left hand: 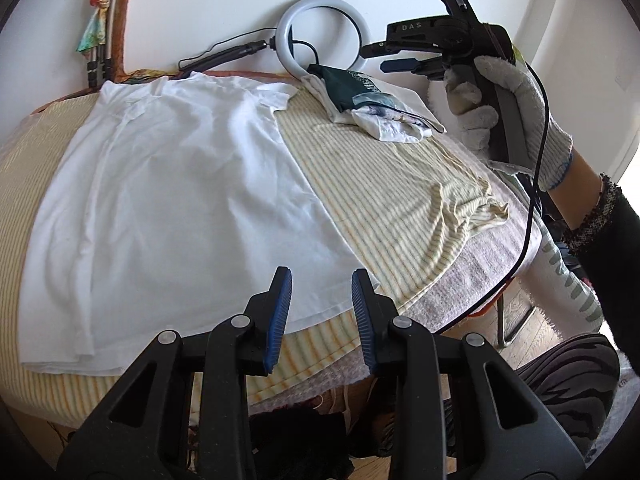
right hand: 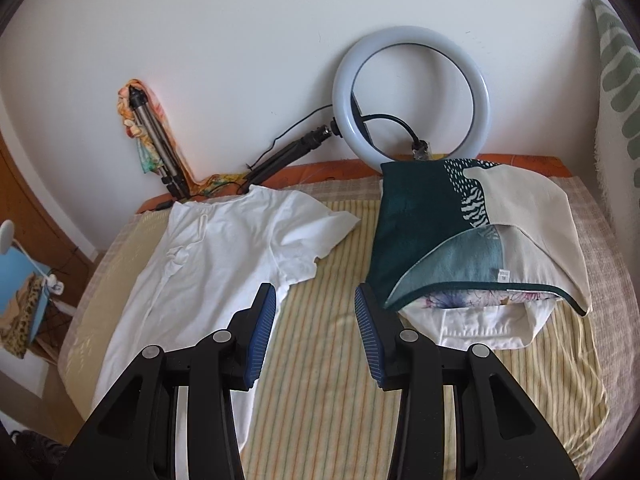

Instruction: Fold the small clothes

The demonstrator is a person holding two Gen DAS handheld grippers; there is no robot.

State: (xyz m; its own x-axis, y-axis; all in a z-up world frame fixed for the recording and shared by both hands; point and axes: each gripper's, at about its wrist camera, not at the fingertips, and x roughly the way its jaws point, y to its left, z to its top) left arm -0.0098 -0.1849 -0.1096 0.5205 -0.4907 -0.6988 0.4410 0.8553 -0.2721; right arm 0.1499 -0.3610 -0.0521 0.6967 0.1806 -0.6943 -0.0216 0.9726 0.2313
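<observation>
A white T-shirt [left hand: 172, 184] lies spread flat on the yellow striped cloth [left hand: 380, 192], collar toward the wall; it also shows in the right wrist view [right hand: 216, 256]. My left gripper [left hand: 322, 320] is open and empty above the shirt's near hem. My right gripper [right hand: 316, 332] is open and empty, hovering over the striped cloth [right hand: 340, 400] between the shirt and a pile of folded clothes [right hand: 480, 248]. In the left wrist view the right gripper [left hand: 404, 58] is held up by a gloved hand beyond that pile [left hand: 372, 104].
A ring light [right hand: 412, 92] on a small tripod leans against the white wall at the back. A folded tripod [right hand: 156, 148] with patterned fabric stands at the back left. The surface drops off at the right edge [left hand: 500, 272], where a black cable hangs.
</observation>
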